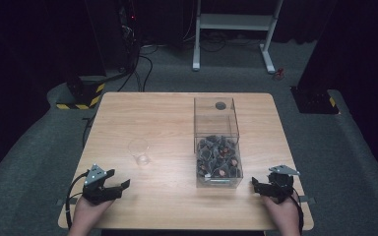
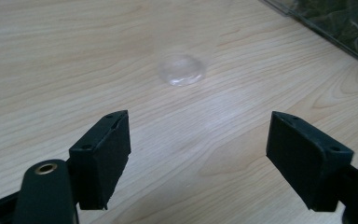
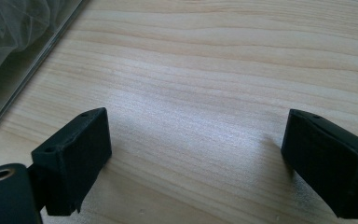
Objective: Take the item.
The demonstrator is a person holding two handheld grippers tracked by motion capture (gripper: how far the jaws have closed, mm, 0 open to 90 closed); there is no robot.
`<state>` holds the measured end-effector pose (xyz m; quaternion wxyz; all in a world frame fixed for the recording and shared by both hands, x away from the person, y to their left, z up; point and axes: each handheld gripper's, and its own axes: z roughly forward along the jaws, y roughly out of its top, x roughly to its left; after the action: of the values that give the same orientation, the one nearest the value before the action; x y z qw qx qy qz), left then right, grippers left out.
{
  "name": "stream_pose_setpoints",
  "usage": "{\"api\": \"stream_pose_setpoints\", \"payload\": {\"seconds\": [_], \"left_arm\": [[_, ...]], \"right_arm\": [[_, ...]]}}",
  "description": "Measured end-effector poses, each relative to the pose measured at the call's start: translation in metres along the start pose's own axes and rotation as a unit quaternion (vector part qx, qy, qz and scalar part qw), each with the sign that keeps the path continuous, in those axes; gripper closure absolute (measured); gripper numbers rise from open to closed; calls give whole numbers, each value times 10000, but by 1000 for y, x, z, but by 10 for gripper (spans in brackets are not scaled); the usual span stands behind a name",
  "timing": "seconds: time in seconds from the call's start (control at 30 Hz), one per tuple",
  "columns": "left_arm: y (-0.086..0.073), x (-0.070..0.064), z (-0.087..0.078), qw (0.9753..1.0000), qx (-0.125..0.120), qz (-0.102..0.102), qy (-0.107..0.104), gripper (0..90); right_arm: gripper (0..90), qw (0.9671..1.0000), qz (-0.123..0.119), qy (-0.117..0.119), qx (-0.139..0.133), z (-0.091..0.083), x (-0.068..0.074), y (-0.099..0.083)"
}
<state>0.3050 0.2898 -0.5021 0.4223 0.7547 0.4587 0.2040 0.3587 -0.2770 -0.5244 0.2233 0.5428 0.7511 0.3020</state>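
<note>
Wooden table (image 1: 167,113) on grey carpet, dark room behind. Near the front left corner, left gripper (image 1: 115,189) held in a hand (image 1: 86,214), jaws spread wide and gripping nothing, bare wood between them in the left gripper view (image 2: 198,154). Near the front right corner, right gripper (image 1: 257,185) in the other hand (image 1: 283,211), jaws likewise wide apart and empty, plain table top between them in the right gripper view (image 3: 196,154). Left of the table's middle, a clear plastic cup (image 1: 139,151) standing upright, well ahead of the left gripper; faint round base visible in the left gripper view (image 2: 182,70). Right of the middle, a tall clear box (image 1: 216,142), lower part holding dark wrapped pieces (image 1: 218,157), exact kind too small to tell. Corner of the box at the upper right of the left gripper view (image 2: 335,23) and at the upper left of the right gripper view (image 3: 23,42). Cup and box apart, neither touched by a gripper.
</note>
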Motion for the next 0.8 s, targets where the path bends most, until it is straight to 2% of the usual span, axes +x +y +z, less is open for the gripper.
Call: {"api": "stream_pose_setpoints", "payload": {"seconds": [0.03,0.2,0.27,0.3,0.43,0.53,0.7,0.8], "left_arm": [[0,0,0,10000,0,0,0,222],[8,-17,4,9997,-71,176,-159,222],[11,-23,6,9993,-103,201,-291,226],[11,-23,6,9993,-103,201,-291,226],[20,-39,13,9981,-51,467,-390,223],[26,-47,16,9972,-4,545,-505,223],[33,-55,20,9961,-19,559,-675,222],[42,-63,23,9950,-140,601,-782,219]], "right_arm": [[80,10000,-16,3,-1,0,0,0],[83,10000,-20,-22,3,0,1,0],[82,10000,-20,-32,-1,-1,2,0],[82,10000,-20,-32,-1,-1,2,0],[84,10000,11,-45,0,0,7,1],[83,9999,-102,34,-14,1,7,1],[81,9999,-90,63,-9,1,7,1],[81,9999,-91,65,-9,1,7,1]]}}
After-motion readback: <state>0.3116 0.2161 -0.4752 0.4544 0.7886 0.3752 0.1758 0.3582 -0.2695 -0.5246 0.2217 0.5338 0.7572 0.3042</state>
